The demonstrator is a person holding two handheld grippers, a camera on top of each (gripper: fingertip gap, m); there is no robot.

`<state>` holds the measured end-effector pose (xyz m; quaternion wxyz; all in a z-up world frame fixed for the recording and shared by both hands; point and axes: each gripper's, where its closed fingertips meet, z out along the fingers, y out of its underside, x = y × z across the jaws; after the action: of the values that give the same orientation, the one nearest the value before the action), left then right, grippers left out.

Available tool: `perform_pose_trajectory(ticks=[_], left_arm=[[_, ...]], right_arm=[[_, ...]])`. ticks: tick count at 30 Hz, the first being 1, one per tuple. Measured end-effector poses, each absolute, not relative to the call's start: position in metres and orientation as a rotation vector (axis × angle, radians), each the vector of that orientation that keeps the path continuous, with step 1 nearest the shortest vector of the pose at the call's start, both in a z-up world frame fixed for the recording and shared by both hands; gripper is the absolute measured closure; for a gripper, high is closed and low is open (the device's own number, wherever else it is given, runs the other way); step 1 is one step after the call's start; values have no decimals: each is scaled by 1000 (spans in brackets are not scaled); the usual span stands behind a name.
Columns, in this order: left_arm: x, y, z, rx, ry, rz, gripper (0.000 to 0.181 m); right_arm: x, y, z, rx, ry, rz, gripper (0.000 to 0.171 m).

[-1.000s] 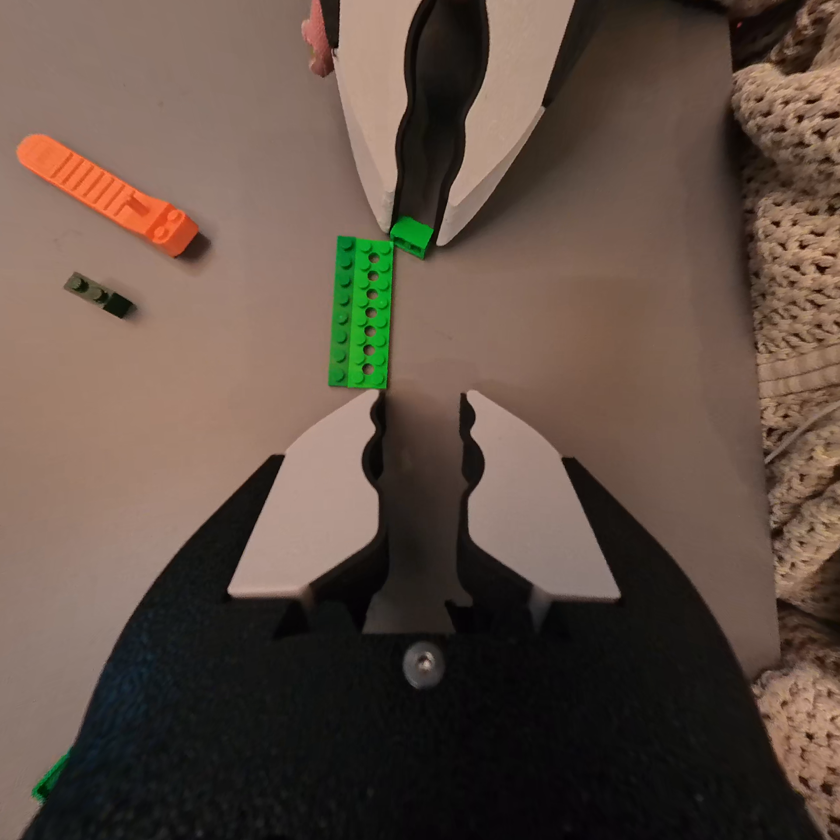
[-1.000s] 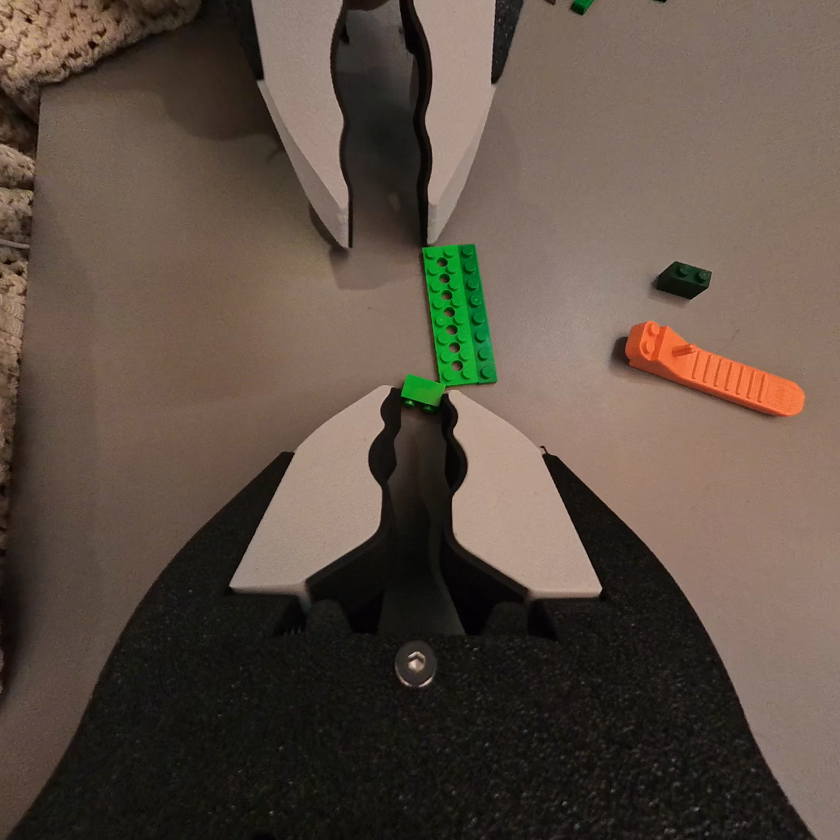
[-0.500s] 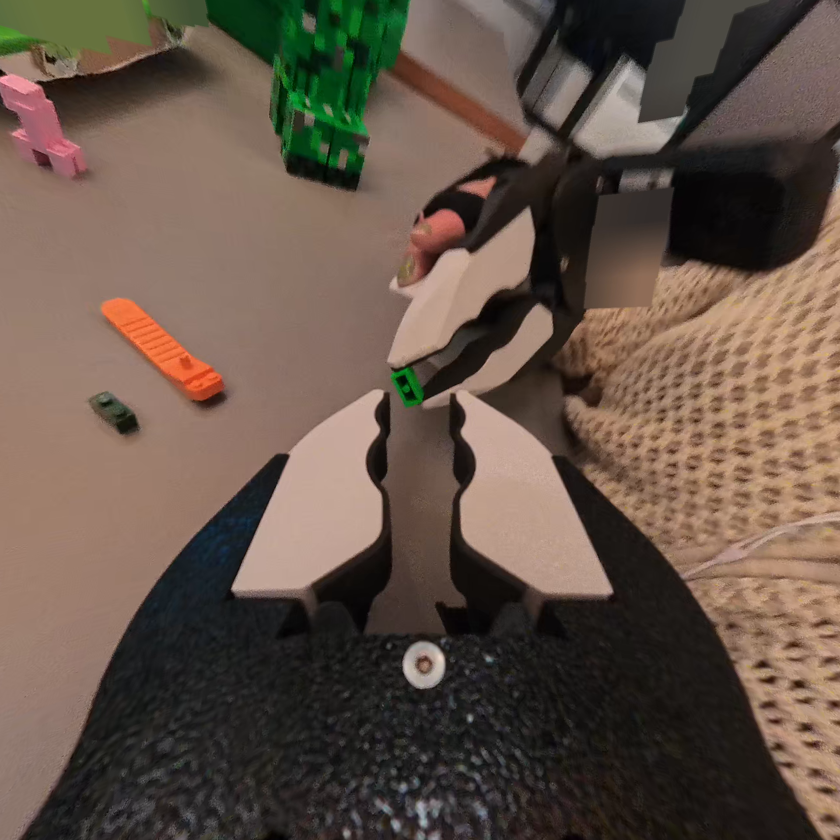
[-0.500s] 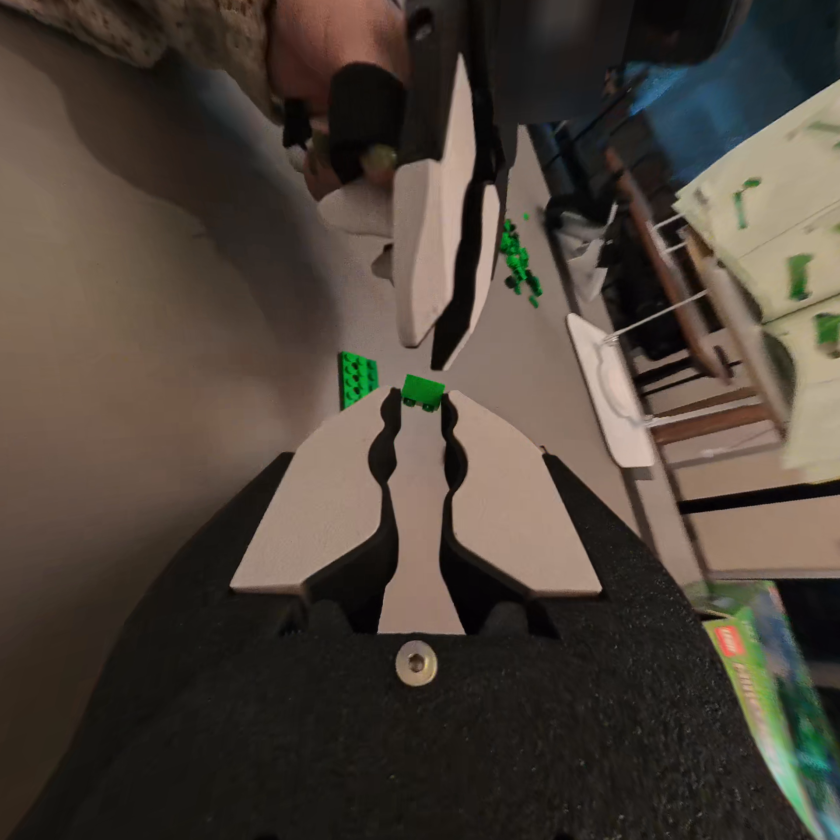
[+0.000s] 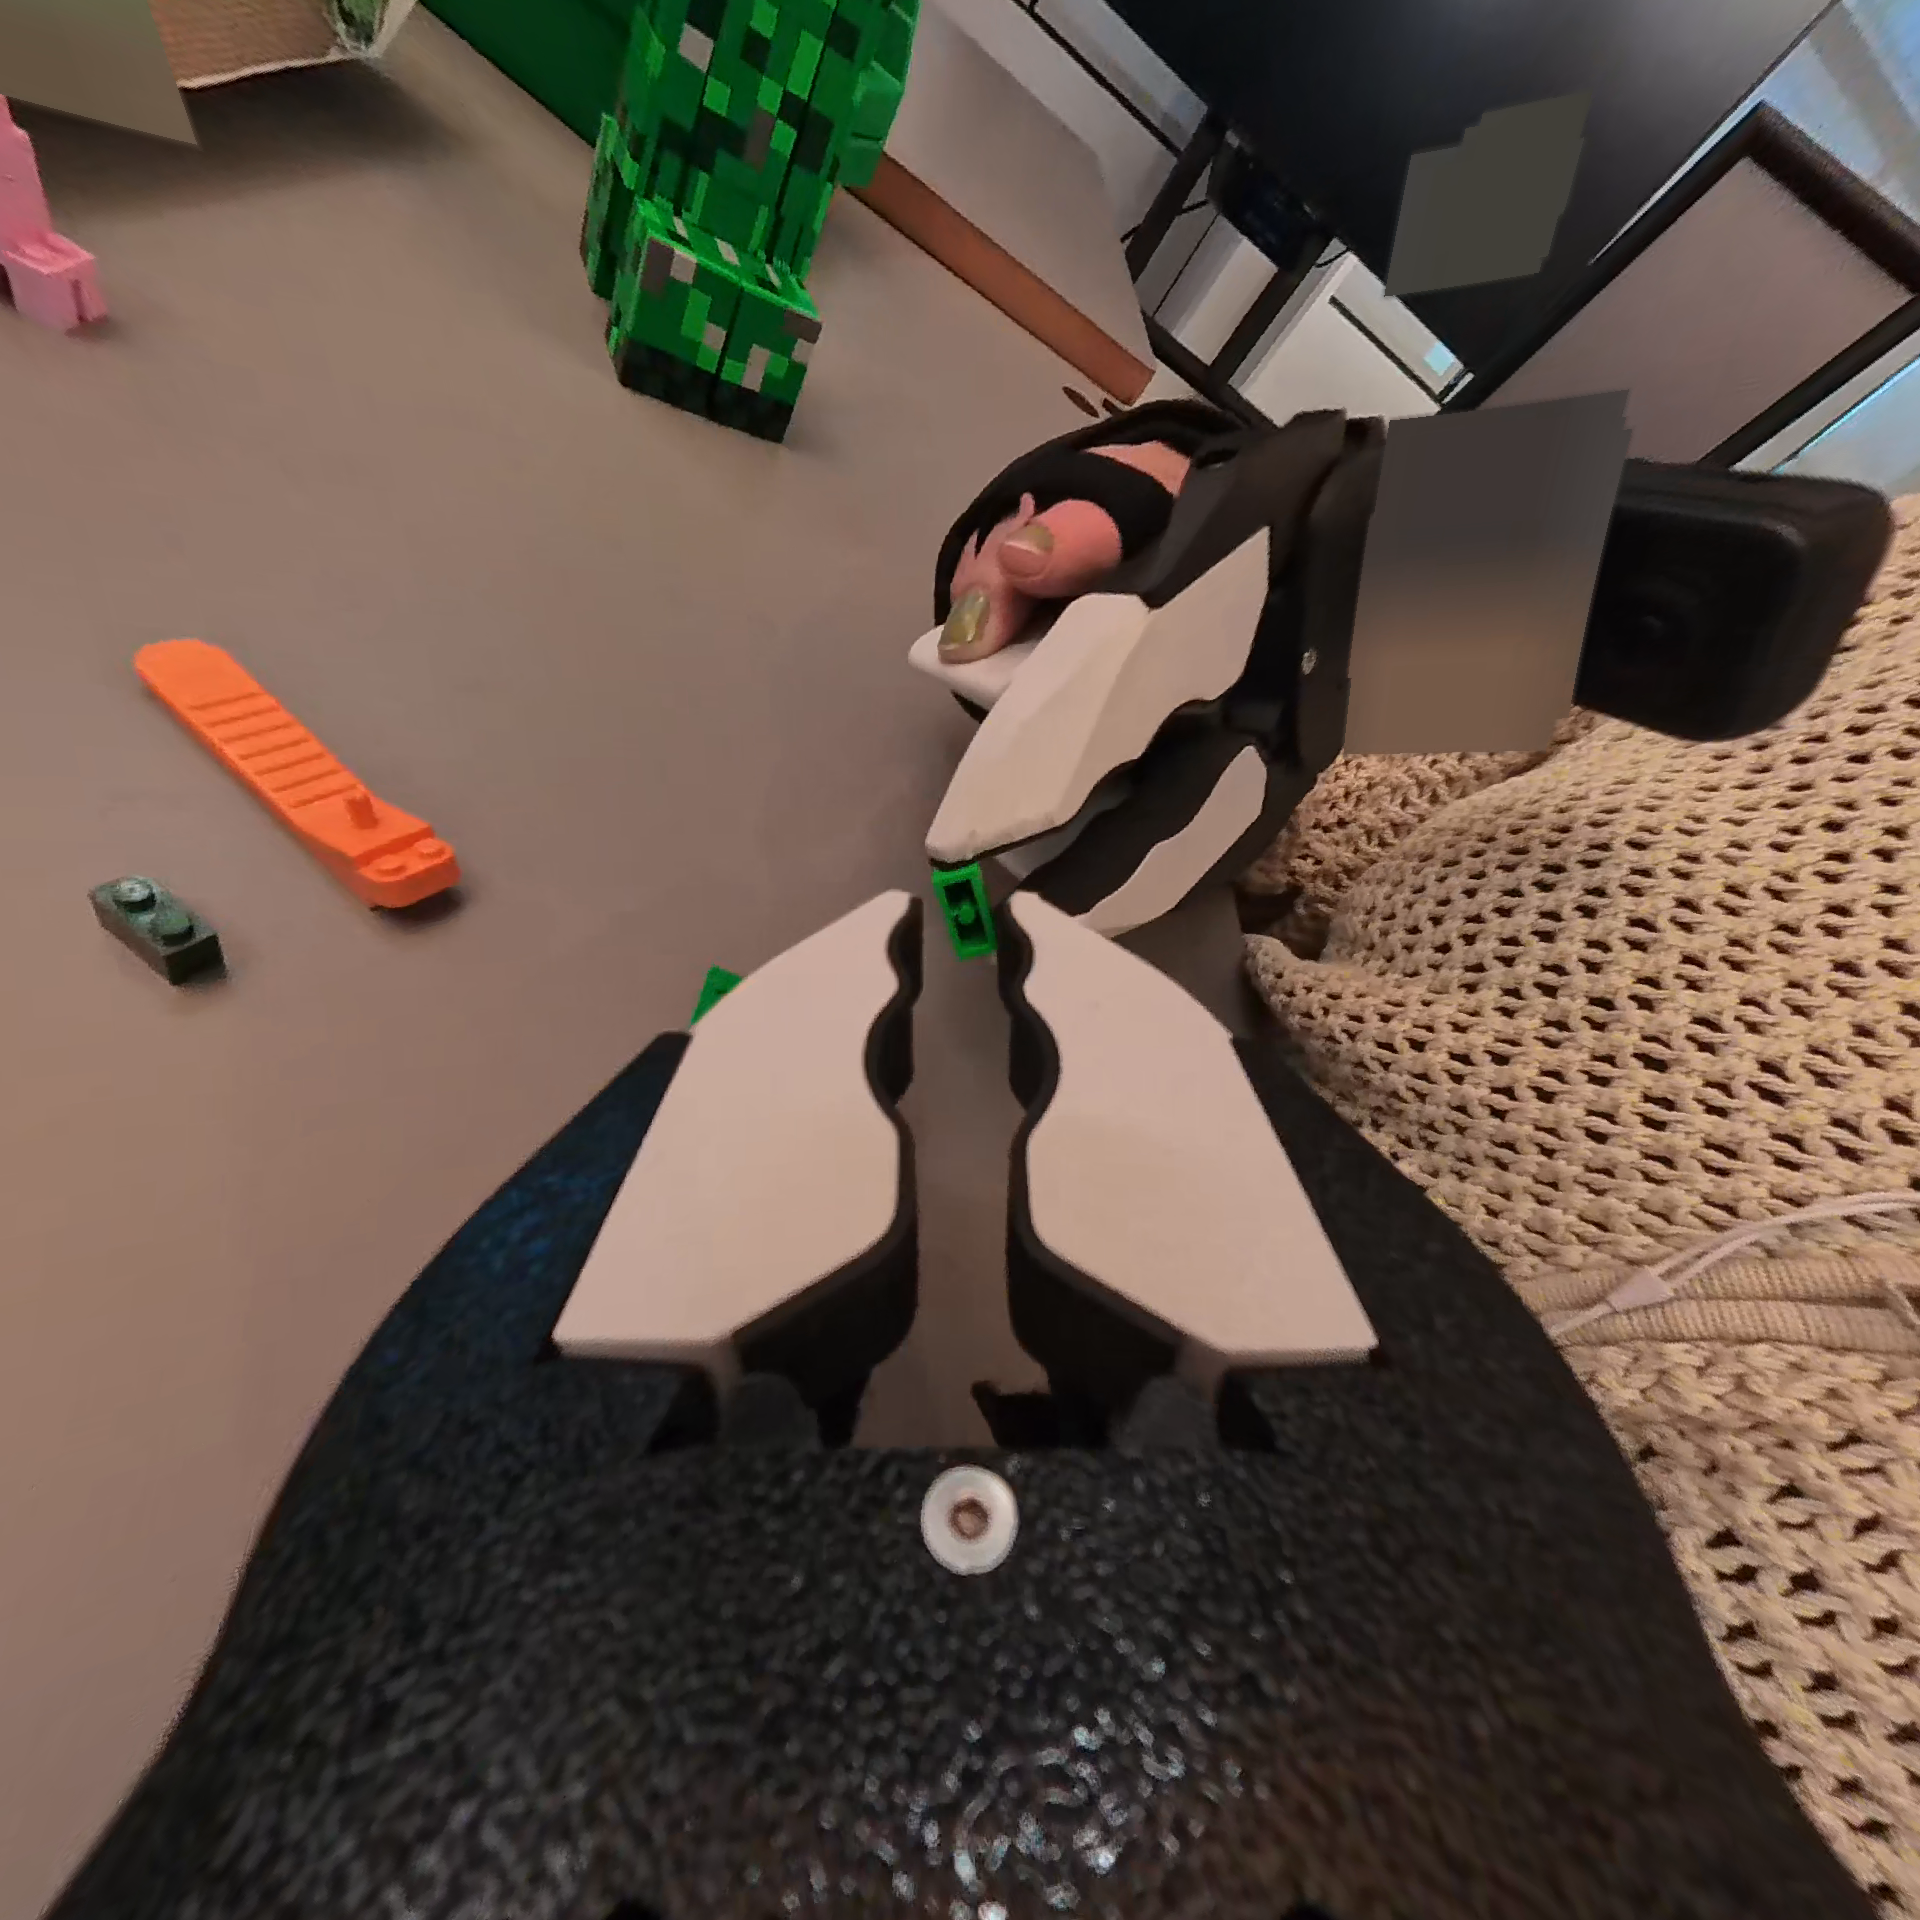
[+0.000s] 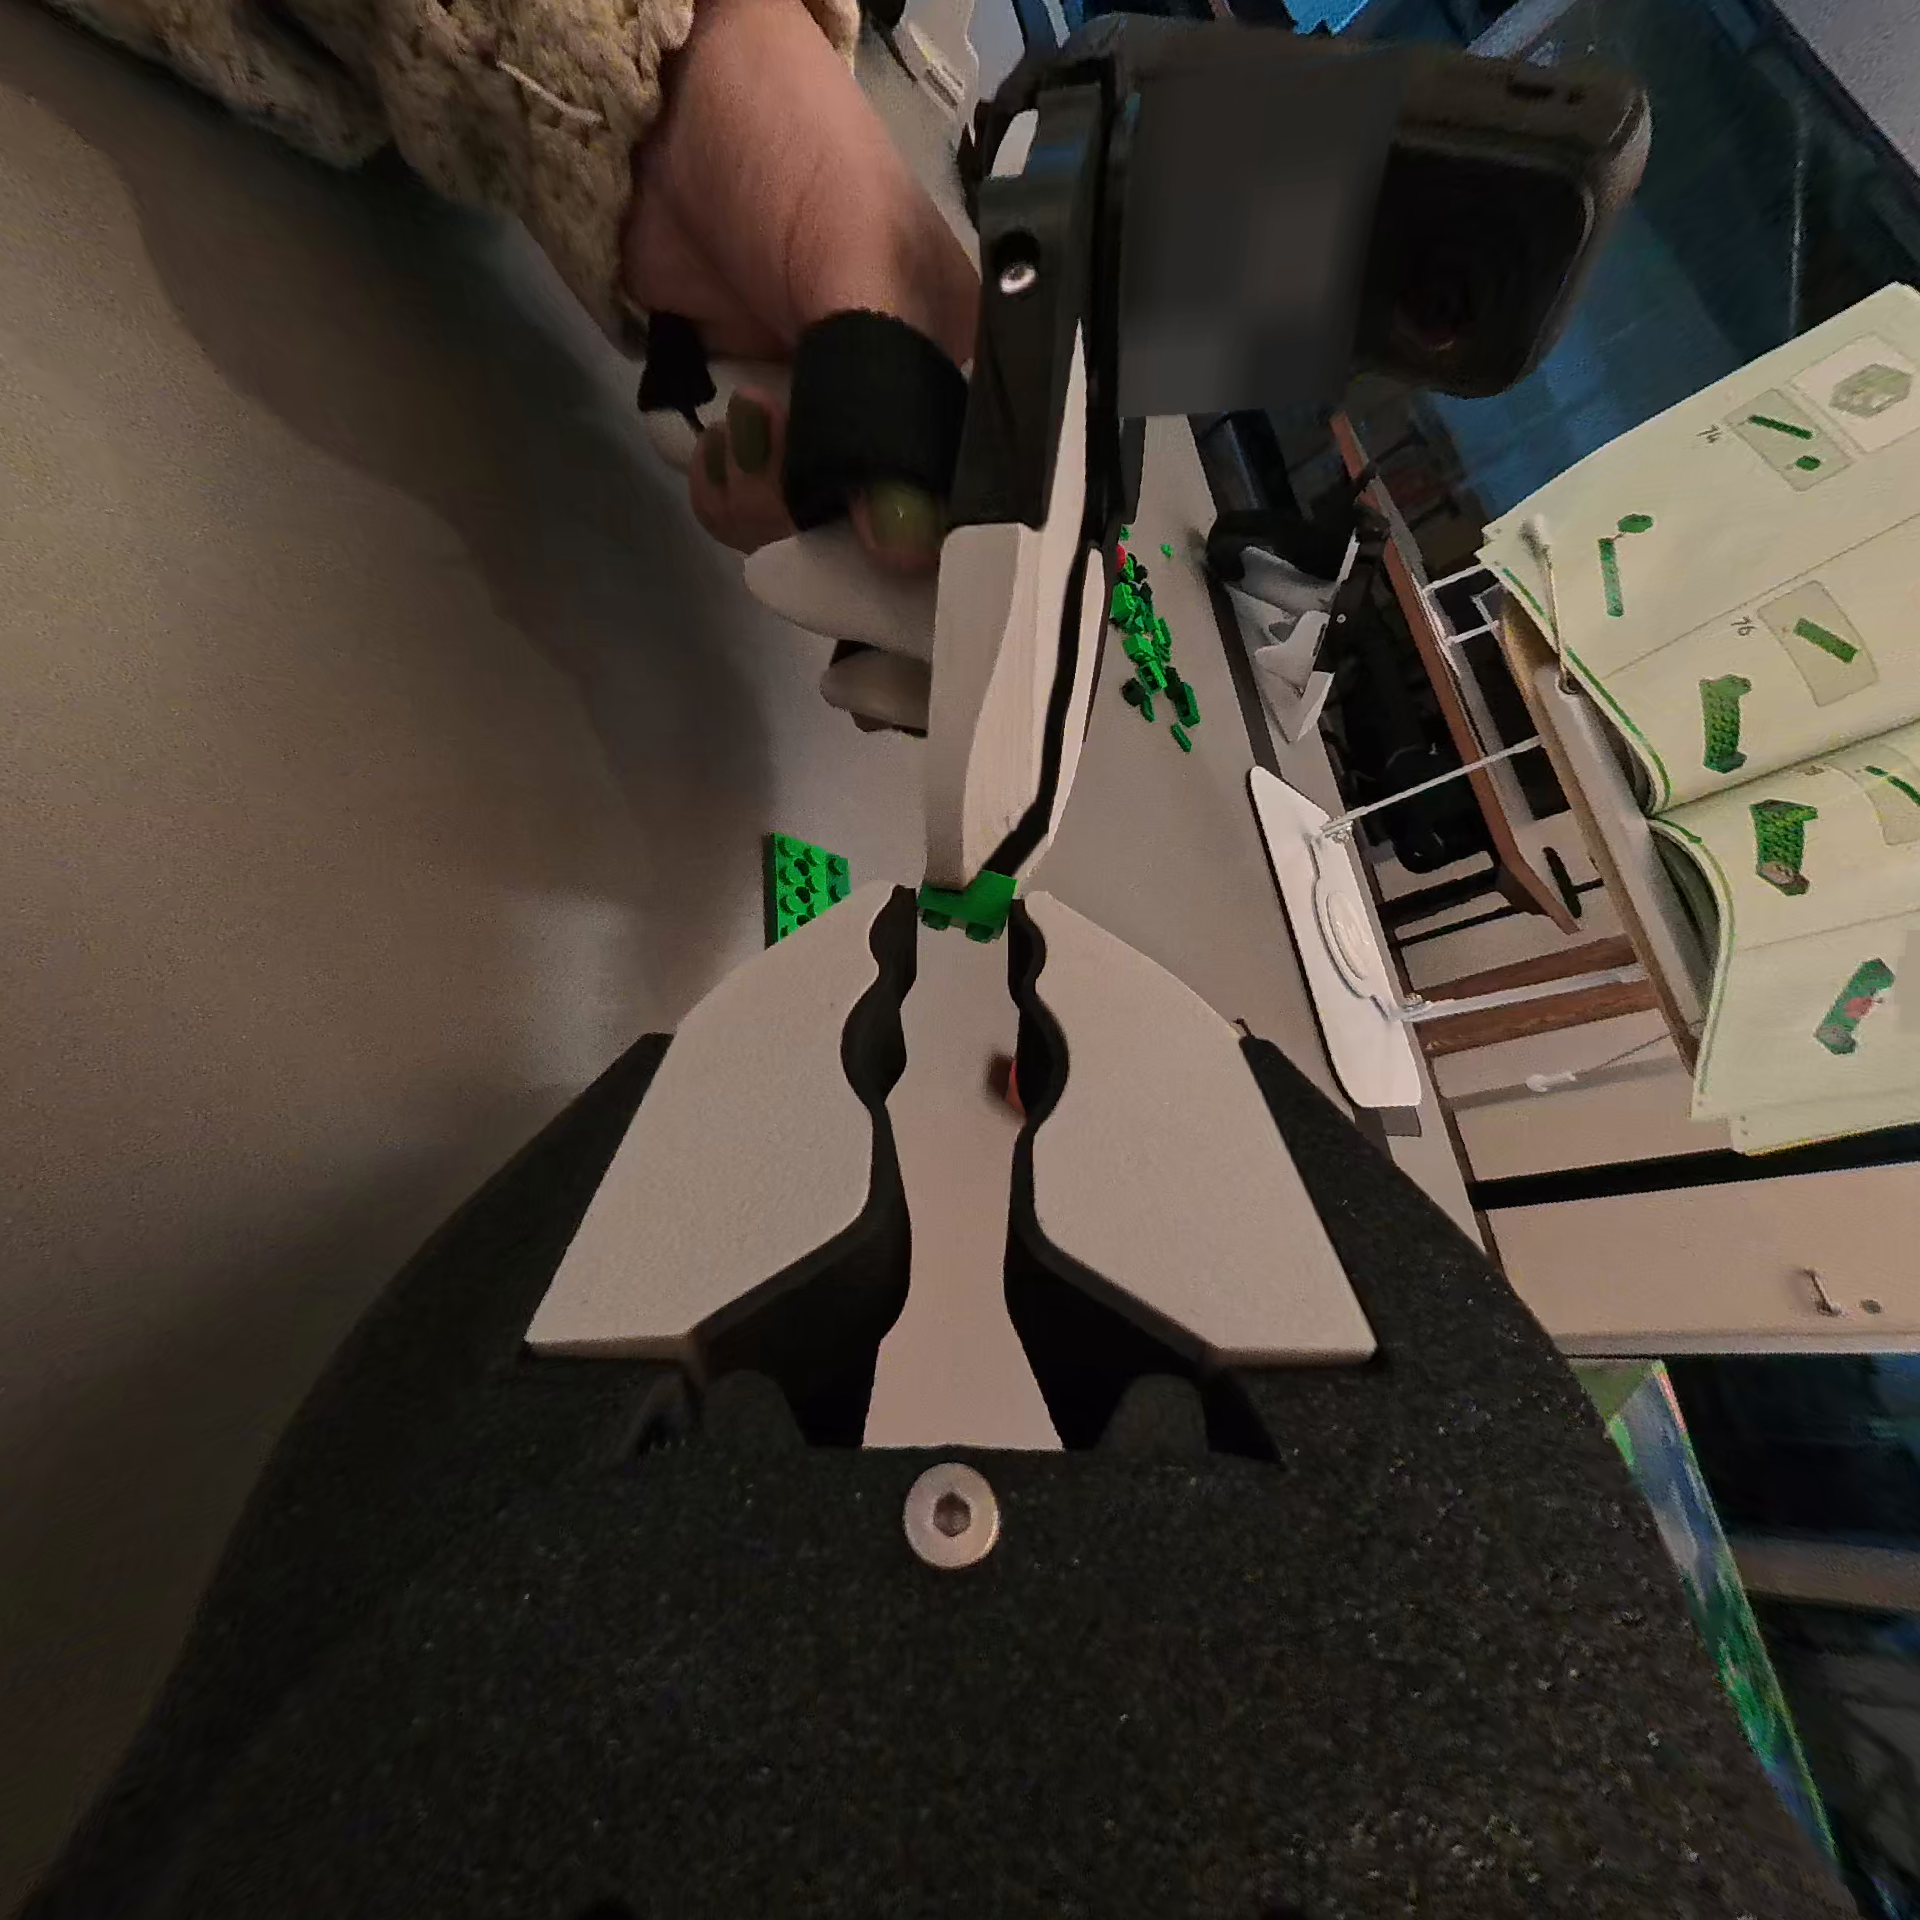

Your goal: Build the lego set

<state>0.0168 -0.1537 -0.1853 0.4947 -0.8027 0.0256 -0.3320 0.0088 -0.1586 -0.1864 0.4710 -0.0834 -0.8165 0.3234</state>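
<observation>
green brick [image 6: 966, 902] sits pinched at the tips of our right gripper [image 6: 964, 914], lifted off the table [image 5: 520, 582]. our left gripper [image 5: 961, 925] hovers with its fingers parted around that brick, whether touching we cannot tell. behind lies a green plate [image 6: 802, 881].

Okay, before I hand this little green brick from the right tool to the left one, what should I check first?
1. Right tool gripping the small green brick: ok, the brick sits across its tips.
2. Left tool open wide enough: ok, its tips flank the brick with a slim gap on each side.
3. Left tool lined up with the brick: ok, the brick is centred between its tips.
4. Brick clear of the table: ok, both tools are raised above it.
5. Brick sitting deep enough in the left tool: not ok, only its very tips reach the brick.
6. Green plate ready for building: cannot tell, it is mostly hidden behind the tools.
</observation>
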Motion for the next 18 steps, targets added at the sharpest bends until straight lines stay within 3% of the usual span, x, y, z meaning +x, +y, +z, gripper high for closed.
perform_pose_trajectory(ticks=[5, 11, 18], left_arm=[[19, -155, -179, -1889, 58, -884, 173], [30, -171, -126, -1460, 29, -1401, 174], [35, -183, -100, -1246, 69, -1589, 174]], right_arm=[[10, -160, -179, -198, -1959, 827, 155], [29, -169, -138, -210, -1820, 1198, 146], [37, -183, -114, -180, -1721, 1354, 142]])
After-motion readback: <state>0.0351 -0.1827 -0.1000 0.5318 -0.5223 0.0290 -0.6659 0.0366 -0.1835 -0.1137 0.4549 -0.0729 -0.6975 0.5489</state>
